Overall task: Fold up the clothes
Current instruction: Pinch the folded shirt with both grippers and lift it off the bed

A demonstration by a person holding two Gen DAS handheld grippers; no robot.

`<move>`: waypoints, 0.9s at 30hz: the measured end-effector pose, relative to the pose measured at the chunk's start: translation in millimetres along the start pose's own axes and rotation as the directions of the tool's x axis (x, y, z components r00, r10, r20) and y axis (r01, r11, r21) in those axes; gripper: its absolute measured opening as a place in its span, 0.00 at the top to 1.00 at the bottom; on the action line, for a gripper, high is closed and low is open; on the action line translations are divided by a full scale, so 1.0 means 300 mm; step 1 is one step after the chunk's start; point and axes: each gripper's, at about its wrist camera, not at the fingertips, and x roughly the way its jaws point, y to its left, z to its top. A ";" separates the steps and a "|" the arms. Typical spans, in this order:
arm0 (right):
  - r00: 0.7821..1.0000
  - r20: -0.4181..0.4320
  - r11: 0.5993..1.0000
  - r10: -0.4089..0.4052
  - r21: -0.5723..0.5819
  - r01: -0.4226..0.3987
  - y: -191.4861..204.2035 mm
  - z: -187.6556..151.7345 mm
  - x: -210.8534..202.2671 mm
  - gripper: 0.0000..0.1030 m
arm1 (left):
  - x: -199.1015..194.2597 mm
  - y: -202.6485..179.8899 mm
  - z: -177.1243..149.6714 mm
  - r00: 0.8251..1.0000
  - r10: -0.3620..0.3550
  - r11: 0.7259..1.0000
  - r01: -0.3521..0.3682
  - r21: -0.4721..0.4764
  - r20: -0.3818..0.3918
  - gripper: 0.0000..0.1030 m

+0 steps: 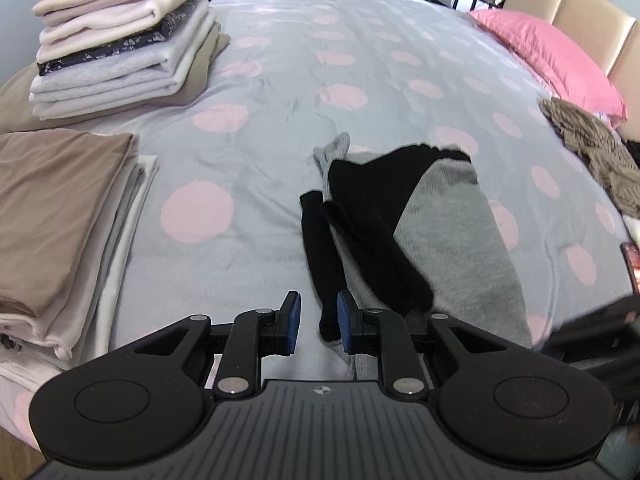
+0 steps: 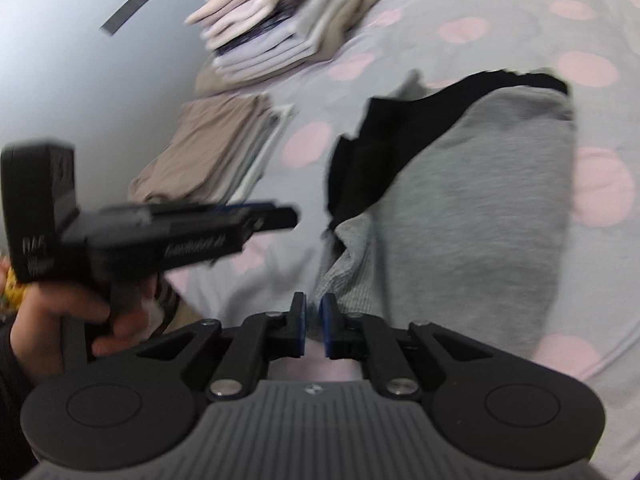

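A grey sweatshirt (image 1: pixel 452 232) (image 2: pixel 480 200) with black sleeves (image 1: pixel 324 248) (image 2: pixel 360 168) lies partly folded on the dotted bed cover (image 1: pixel 320 60). My left gripper (image 1: pixel 320 318) hovers over its near left corner, pads apart, gripping nothing; a black cuff lies on the bed just below. In the right wrist view a hand (image 2: pixel 60 320) holds it, blurred, left gripper (image 2: pixel 288 214) seen from the side. My right gripper (image 2: pixel 315 320) has its pads nearly together on the ribbed grey hem (image 2: pixel 344 272), which bunches up toward the fingertips.
Two stacks of folded clothes stand on the left: a tall one (image 1: pixel 120 48) at the back and a brown-topped one (image 1: pixel 52 208) nearer. A pink pillow (image 1: pixel 552 56) and a crumpled brown knit (image 1: pixel 592 148) lie at the right by the headboard.
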 end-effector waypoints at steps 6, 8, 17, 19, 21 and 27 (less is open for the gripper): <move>1.000 -0.009 0.997 -0.013 -0.076 0.012 0.025 -0.026 -0.007 0.87 | -0.003 -0.007 -0.003 1.000 -0.022 1.000 0.022 -0.018 0.011 0.79; 0.997 0.011 0.992 -0.078 -0.099 0.079 0.014 -0.031 -0.020 0.87 | -0.001 -0.019 -0.007 0.999 -0.030 1.000 0.030 -0.008 0.014 0.75; 0.938 -0.009 0.932 -0.345 -0.122 0.342 -0.126 -0.076 -0.025 0.87 | 0.120 -0.098 -0.056 0.996 0.072 0.987 -0.064 0.148 -0.054 0.72; 0.940 -0.038 0.938 -0.340 -0.086 0.335 -0.169 -0.085 -0.017 0.87 | 0.141 -0.091 -0.064 0.995 0.069 0.987 -0.059 0.148 -0.065 0.72; 0.947 -0.037 0.947 -0.319 -0.061 0.317 -0.193 -0.087 -0.027 0.87 | 0.130 -0.088 -0.063 0.996 0.064 0.988 -0.055 0.147 -0.056 0.71; 0.960 0.072 0.962 -0.271 0.008 0.271 -0.223 -0.054 -0.132 0.58 | 0.079 -0.082 -0.027 0.999 0.037 0.990 -0.041 0.134 0.033 0.46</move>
